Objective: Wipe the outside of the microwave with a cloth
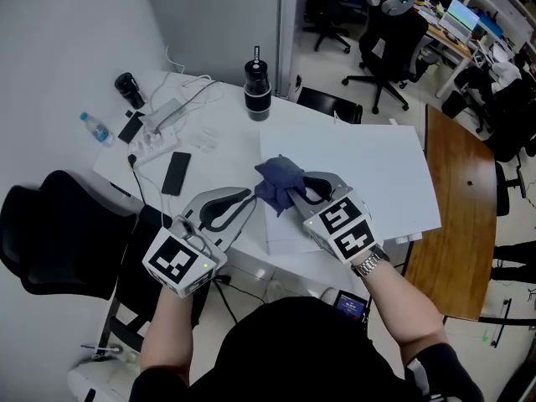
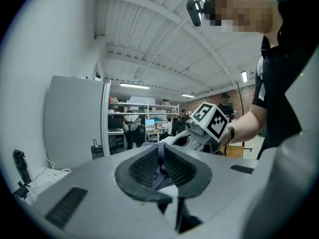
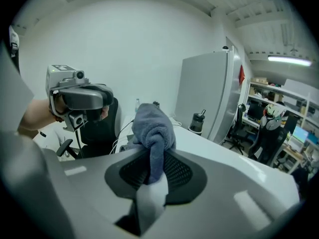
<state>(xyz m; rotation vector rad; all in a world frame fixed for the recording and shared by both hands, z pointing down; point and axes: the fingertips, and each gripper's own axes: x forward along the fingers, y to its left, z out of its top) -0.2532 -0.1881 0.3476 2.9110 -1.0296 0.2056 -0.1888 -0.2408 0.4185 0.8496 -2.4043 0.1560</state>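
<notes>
Your left tongs (image 1: 253, 199) pinch a thin edge of the cloth (image 1: 277, 177), jaws almost together. Your right tongs (image 1: 291, 194) clamp a thicker fold, jaws partly closed, holding the bunch at the near left corner of the microwave (image 1: 360, 170). Release the left, grip firmly with the right, press the bunch flat on the top, and sweep in overlapping strokes toward the far edge.

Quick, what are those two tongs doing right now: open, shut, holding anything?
Left tongs: closed on a thin fold of the blue cloth.
Right tongs: closed on the same blue cloth, which bunches above them.
</notes>
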